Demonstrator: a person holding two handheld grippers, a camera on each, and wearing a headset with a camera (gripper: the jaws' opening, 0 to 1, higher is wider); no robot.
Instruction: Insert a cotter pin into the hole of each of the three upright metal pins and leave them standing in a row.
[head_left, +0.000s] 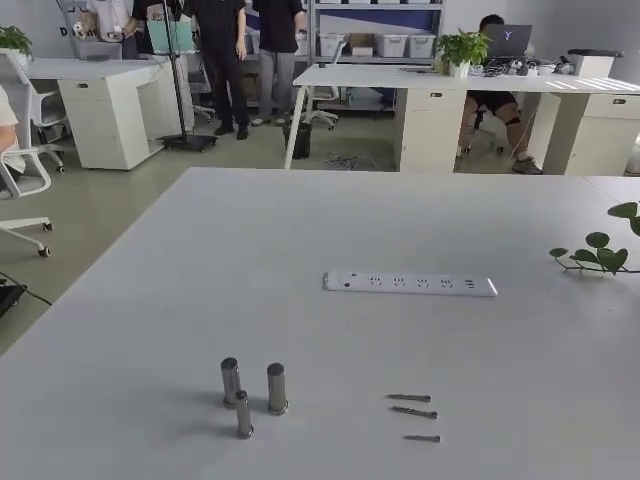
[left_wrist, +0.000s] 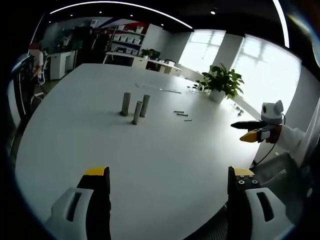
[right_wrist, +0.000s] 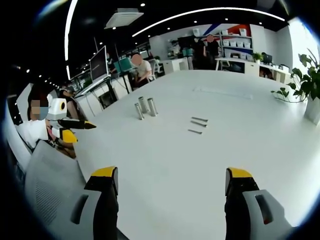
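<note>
Nearest, the left tool (left_wrist: 170, 172) is held wide open and empty over the near edge of the worktop (left_wrist: 150, 165), and the right tool (right_wrist: 171, 172) is likewise spread wide with nothing between its jaws; both are judged to be held back in readiness, no grasp having begun. Further in, the three metal pins (head_left: 277, 388) are seen upright in a tight cluster rather than a row, with no fitted pin that can be made out. To their right, well apart, the three cotter pins (head_left: 413, 411) are laid flat and roughly parallel, presumably for picking one at a time. Beyond, a power strip (head_left: 410, 284) is laid across the worktop, and a plant sprig (head_left: 598, 255) is seen at the far right
</note>
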